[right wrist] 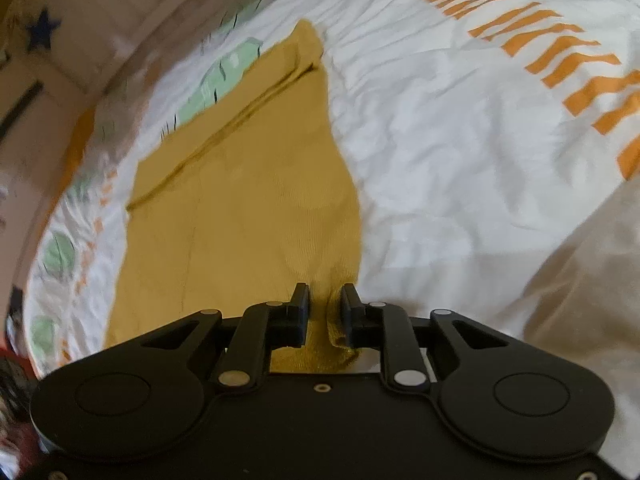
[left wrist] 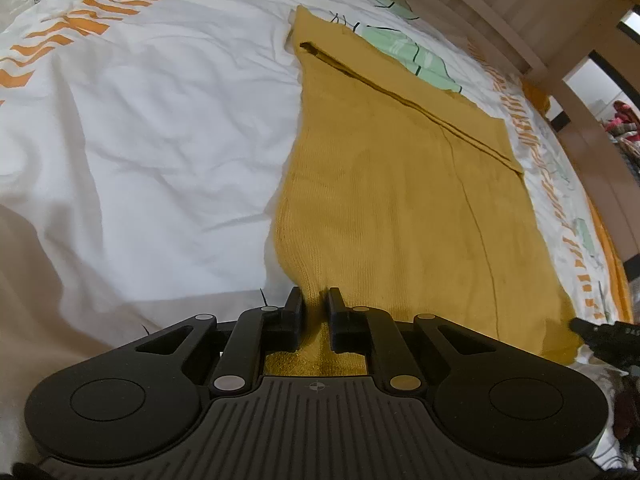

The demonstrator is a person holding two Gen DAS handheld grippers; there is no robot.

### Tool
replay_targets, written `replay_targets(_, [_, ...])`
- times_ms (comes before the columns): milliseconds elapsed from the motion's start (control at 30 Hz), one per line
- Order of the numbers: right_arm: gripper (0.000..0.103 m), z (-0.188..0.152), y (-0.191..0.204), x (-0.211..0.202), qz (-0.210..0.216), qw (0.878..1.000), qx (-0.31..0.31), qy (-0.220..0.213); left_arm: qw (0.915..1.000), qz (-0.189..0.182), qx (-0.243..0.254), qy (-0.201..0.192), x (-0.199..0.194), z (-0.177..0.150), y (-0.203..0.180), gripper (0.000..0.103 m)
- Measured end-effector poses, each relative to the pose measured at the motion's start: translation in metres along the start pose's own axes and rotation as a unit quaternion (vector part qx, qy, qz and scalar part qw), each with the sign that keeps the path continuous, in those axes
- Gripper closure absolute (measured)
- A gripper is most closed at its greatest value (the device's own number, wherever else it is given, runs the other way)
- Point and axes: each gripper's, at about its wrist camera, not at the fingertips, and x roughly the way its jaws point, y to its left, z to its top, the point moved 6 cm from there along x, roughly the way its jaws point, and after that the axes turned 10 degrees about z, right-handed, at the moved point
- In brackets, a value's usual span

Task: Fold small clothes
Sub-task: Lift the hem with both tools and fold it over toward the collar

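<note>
A mustard-yellow knit garment (left wrist: 400, 200) lies flat on the bed, with a long fold line running across its far part. In the left wrist view my left gripper (left wrist: 315, 300) is shut on the garment's near left corner, and yellow knit fills the narrow gap between the fingers. The right wrist view shows the same garment (right wrist: 248, 200) stretching away, with my right gripper (right wrist: 325, 298) shut on its near right corner. The fabric there is bunched and puckered between the pads. A black part of the right gripper (left wrist: 600, 332) shows at the left view's right edge.
The bed cover (left wrist: 160, 140) is white and wrinkled, with orange dashes and green leaf prints. A pale wooden bed frame (left wrist: 540, 20) runs along the far side of the garment. Beige bedding (right wrist: 580, 300) lies at the near right.
</note>
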Motion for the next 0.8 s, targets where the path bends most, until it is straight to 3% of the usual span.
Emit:
replay_targets(133, [0.071,0.007,-0.005,-0.016,0.005,0.999,0.024,-0.031,1.0,-0.001,-0.004,0.003,0.0,0.0,0.001,0.091])
replay_targets(233, [0.069,0.007,-0.006,-0.009,-0.012,1.0,0.023,-0.006,1.0,0.0,-0.004,0.007,0.002,0.001,0.002,0.091])
replay_targets(367, [0.045,0.008,-0.011,0.004,-0.038,0.999,0.026,0.023,0.9999,0.002,-0.004,0.009,0.003,0.001,0.002,0.091])
replay_targets(633, [0.041,0.005,-0.02,0.02,-0.063,0.996,0.025,0.063,0.9999,0.002,-0.008,0.014,0.006,0.002,0.003,0.091])
replay_targets(733, [0.042,0.003,-0.019,0.024,-0.062,0.995,0.019,0.078,0.9999,0.001,-0.007,0.014,0.007,0.002,0.004,0.091])
replay_targets(800, [0.061,0.0,-0.017,0.023,-0.059,0.994,0.016,0.087,0.9999,0.0,-0.007,0.013,0.007,0.002,0.004,0.091])
